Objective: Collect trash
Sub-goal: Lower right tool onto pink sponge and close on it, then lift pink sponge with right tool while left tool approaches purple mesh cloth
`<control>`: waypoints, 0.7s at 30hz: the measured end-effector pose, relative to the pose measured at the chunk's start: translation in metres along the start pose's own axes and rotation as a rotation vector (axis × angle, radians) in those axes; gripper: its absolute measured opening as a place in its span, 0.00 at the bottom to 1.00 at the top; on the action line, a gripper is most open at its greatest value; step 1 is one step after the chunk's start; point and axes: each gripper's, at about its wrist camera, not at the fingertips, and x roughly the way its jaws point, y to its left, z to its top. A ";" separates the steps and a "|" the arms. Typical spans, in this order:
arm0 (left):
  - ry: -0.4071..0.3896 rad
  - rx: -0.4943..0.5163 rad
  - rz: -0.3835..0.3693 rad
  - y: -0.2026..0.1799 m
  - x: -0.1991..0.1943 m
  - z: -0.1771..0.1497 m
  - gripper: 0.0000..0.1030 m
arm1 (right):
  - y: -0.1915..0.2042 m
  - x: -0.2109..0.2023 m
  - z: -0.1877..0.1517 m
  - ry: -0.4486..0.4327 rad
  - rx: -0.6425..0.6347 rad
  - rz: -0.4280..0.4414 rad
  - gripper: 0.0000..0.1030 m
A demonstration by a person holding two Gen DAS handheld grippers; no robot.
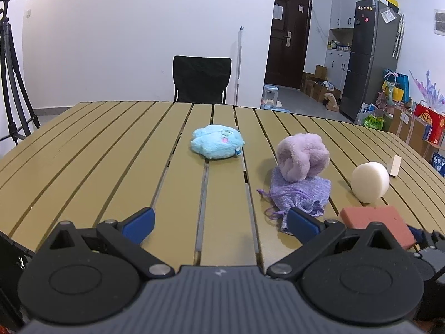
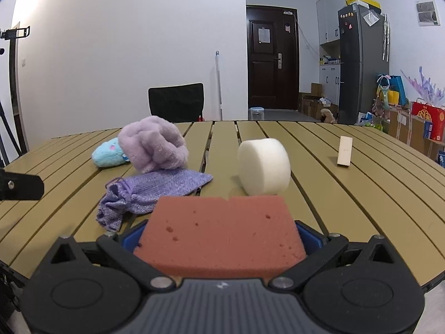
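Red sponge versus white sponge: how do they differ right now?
The red sponge is a flat rectangular block; the white sponge is a thick round disc. The red sponge sits between the right tongs, while the white sponge is free on the table, tipped on its edge. The red one shows open pores; the white one looks smooth. Both look like soft foam.
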 end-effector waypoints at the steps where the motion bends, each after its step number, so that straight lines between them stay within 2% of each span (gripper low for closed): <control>1: 0.002 -0.005 -0.002 0.000 0.000 0.000 1.00 | -0.001 0.001 -0.001 0.001 0.003 0.003 1.00; 10: 0.003 -0.045 -0.013 -0.004 0.002 0.000 1.00 | 0.002 0.002 -0.007 -0.014 -0.021 -0.009 1.00; 21: 0.005 -0.041 -0.028 -0.022 0.009 -0.001 1.00 | -0.011 -0.006 -0.005 -0.020 0.031 -0.003 0.95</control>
